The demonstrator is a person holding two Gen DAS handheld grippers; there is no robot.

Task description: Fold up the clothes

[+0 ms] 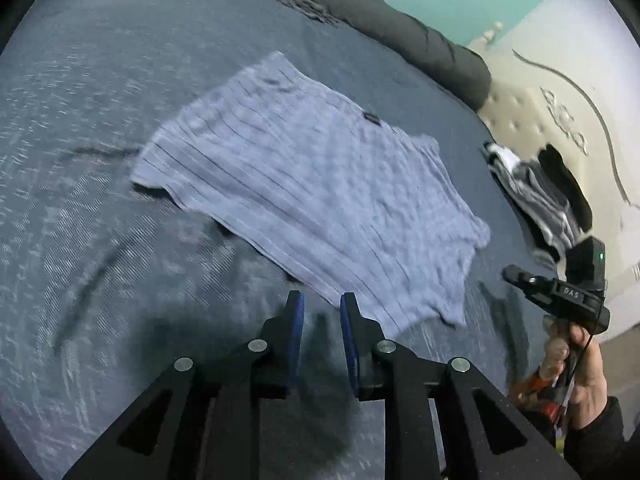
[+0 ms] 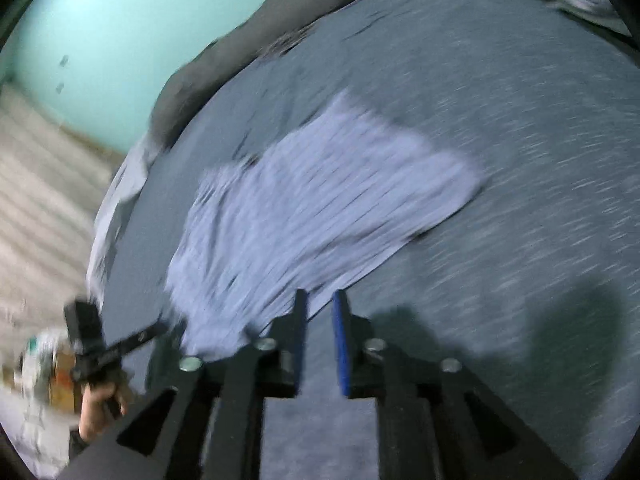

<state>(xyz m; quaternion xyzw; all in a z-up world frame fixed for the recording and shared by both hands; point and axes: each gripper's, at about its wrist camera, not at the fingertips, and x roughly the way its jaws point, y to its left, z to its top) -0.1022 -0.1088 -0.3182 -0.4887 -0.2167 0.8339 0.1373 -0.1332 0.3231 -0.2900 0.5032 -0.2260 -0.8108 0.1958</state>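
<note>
- Ahead of both tongs, the striped garment lies flat on the bedspread, long axis running away diagonally.
- Left gripper and right gripper each hover near its near hem, slightly parted, empty.

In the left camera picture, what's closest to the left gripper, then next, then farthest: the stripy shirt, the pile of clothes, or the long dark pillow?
1. Stripy shirt, just ahead of the left gripper.
2. Pile of clothes, far right.
3. Long dark pillow, along the bed's far edge.

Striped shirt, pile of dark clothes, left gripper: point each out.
striped shirt (image 1: 304,196), left wrist view, middle of fabric
pile of dark clothes (image 1: 540,196), left wrist view, grey garment
left gripper (image 1: 322,300), left wrist view, between fingertips
</note>
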